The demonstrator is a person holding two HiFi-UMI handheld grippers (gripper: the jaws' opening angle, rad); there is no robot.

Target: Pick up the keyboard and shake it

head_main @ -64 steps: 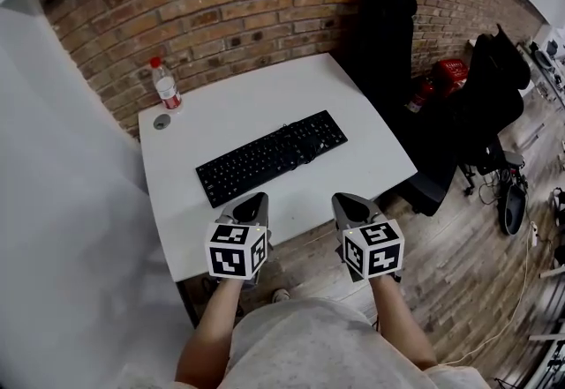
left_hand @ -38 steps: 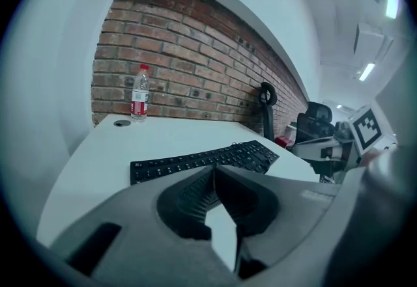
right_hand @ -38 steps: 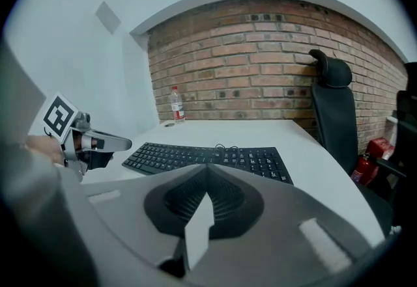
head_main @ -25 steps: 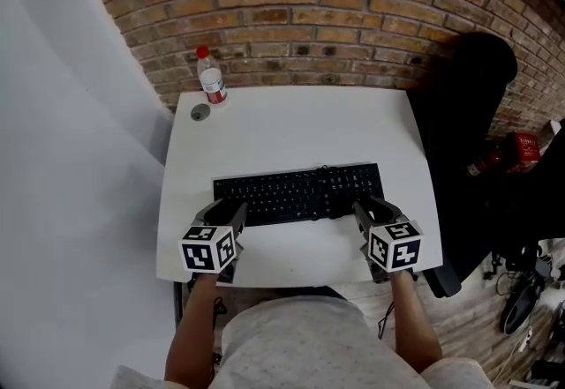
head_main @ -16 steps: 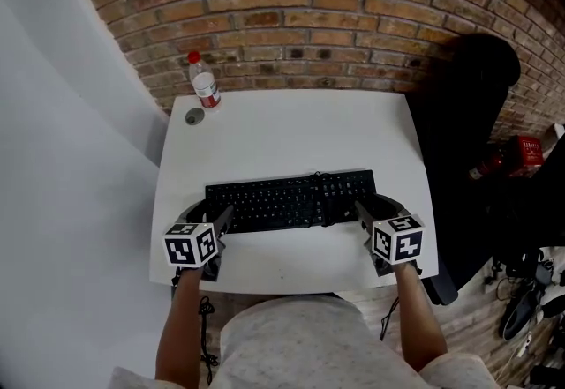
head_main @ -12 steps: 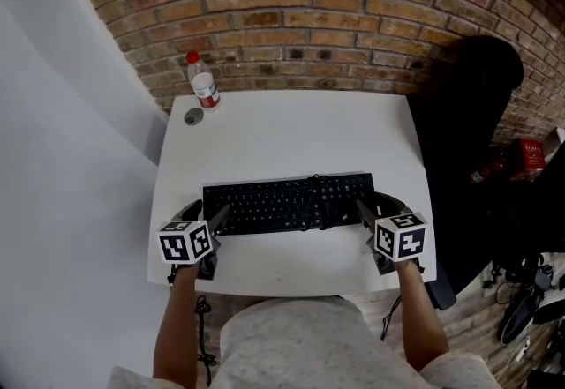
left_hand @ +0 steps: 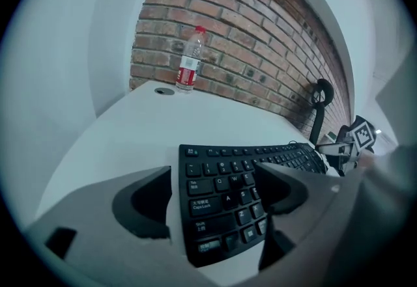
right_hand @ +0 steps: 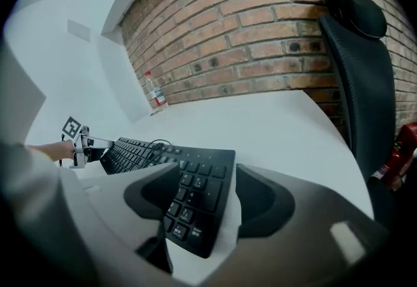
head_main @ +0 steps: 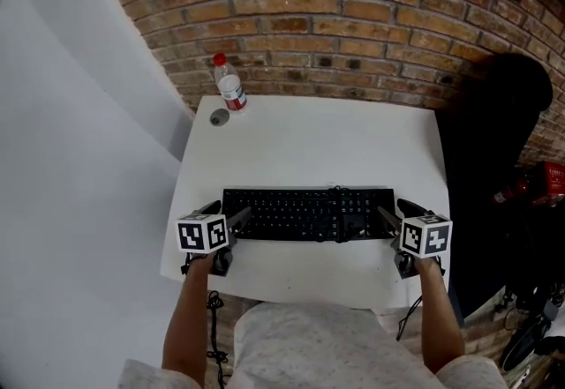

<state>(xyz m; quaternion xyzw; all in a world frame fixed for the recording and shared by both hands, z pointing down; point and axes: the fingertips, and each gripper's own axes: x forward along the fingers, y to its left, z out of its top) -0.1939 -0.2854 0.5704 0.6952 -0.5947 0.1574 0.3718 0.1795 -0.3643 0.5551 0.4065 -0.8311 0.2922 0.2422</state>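
Seen from above, a black keyboard [head_main: 309,213] lies flat across the near half of a white table [head_main: 309,140] set against a brick wall [head_main: 353,17]. A person's forearms reach to its two ends. The left claw [head_main: 225,213] sits at the keyboard's left end and the right claw [head_main: 399,212] at its right end, and both have just been opening their jaws. The head view gives this layout but hides the gaps between the jaws; the gripper views show them. In the left gripper view the jaws stand wide apart with the keyboard's near left corner in the gap, and neither pad presses on it. The right gripper view shows the same at the other end — jaws wide, the right end of the keyboard between them, nothing gripped. Each gripper view also catches the other gripper as a small shape at the keyboard's far end. A clear bottle [head_main: 230,87] with a red cap stands upright at the table's far left corner, just beside a small round grey disc [head_main: 219,117] in the tabletop. The black chair [right_hand: 358,51] right of the table is only a dark shape from above — the right gripper view shows its mesh back and headrest plainly.
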